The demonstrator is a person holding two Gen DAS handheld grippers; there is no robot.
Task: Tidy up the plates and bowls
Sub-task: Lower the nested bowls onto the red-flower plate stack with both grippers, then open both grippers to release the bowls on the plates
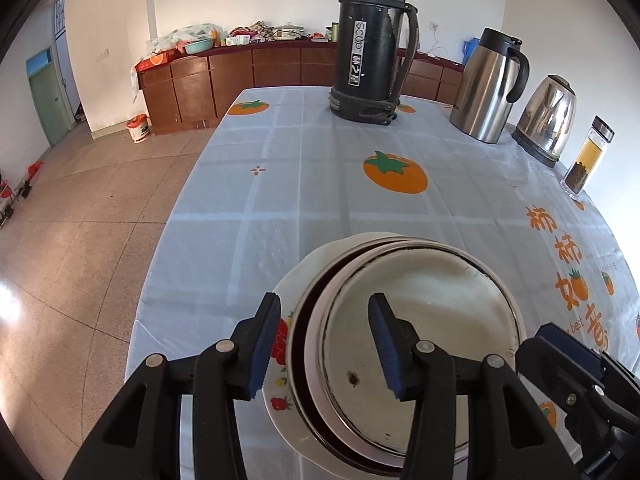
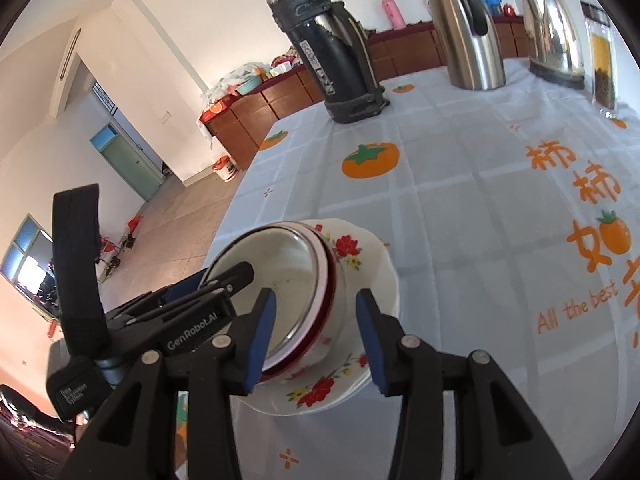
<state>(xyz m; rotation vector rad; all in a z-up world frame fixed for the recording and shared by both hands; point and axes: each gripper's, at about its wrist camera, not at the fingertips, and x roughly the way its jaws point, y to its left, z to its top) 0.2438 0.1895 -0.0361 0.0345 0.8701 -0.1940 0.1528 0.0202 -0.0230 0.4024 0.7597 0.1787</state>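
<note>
A: Start with the biggest thing?

B: The table under its pale grey checked cloth printed with orange persimmons [image 1: 320, 208]. At its far side stand a tall black vacuum flask with a steel cap [image 1: 370, 48], a brushed steel carafe with a black handle [image 1: 490, 88], a shiny steel electric kettle [image 1: 548, 118] and a small glass bottle of yellow tea [image 1: 586, 158].

A: And the crockery?

B: Near the front edge lies a white scalloped plate with red flowers [image 2: 372, 264]. On it sit nested white enamel bowls with dark red rims [image 2: 288, 280], the top one tipped askew in the one below.

A: How are the hands set?

B: Both tools slant down toward the stack. The left gripper [image 1: 324, 344] comes in from the plate's left, its blue pads partly spread astride the bowls' left rim, one outside, one over the inner bowl. Neither pad visibly presses on the rim.

A: The right one?

B: The right gripper [image 2: 316, 340] reaches over the near side, pads likewise partly apart, straddling the bowl wall. I see no grip on it.
</note>
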